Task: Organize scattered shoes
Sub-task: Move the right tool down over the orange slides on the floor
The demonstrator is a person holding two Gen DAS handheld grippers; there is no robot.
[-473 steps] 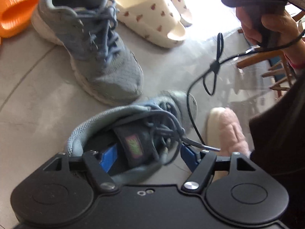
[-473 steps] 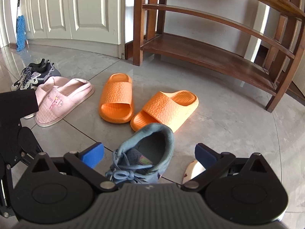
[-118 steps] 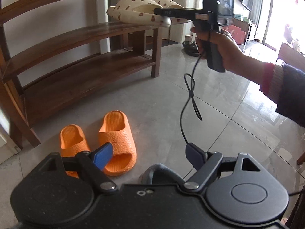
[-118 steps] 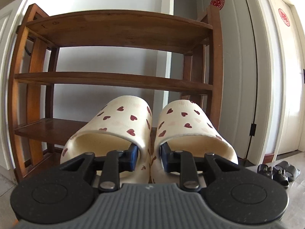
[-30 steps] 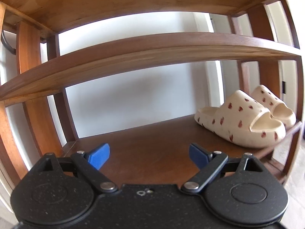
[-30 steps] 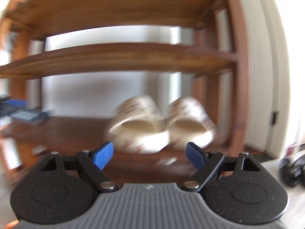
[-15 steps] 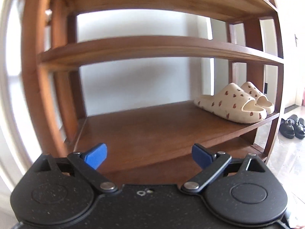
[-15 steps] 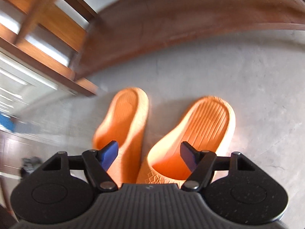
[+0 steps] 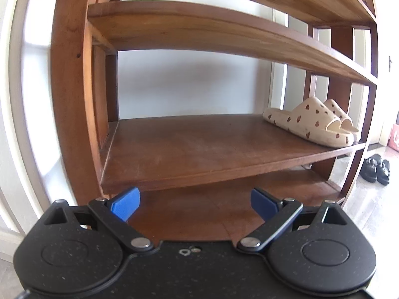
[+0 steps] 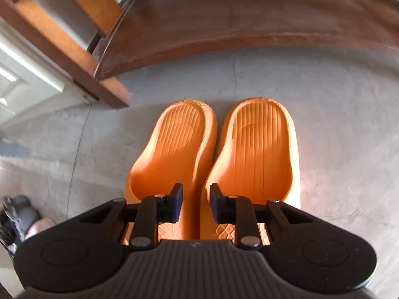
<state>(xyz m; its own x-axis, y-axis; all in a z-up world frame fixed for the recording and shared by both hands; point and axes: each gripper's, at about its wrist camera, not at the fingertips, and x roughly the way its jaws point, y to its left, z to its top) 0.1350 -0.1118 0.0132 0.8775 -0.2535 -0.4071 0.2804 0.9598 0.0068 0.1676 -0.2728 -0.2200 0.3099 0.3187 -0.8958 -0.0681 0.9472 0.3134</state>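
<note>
In the left wrist view, the wooden shoe rack (image 9: 199,149) is being faced by the left gripper (image 9: 194,203), whose blue fingers (image 9: 126,203) are being held wide apart with nothing between them; at about three o'clock on the middle shelf, the cream heart-print slippers (image 9: 311,122) are being kept side by side, and black sandals (image 9: 375,165) are being left on the floor beyond the rack's right post. In the right wrist view, the orange slippers (image 10: 217,154) are lying together on the grey floor (image 10: 336,124) at the picture's centre, the rack's bottom board at twelve o'clock; the right gripper (image 10: 195,203) is being lowered over them, its jaws closing around the two touching inner walls, though pad contact cannot be confirmed. The pickup of this pair seems to be in hand; next, a firm pinch on both walls and a lift toward a free shelf are probably being called for
</note>
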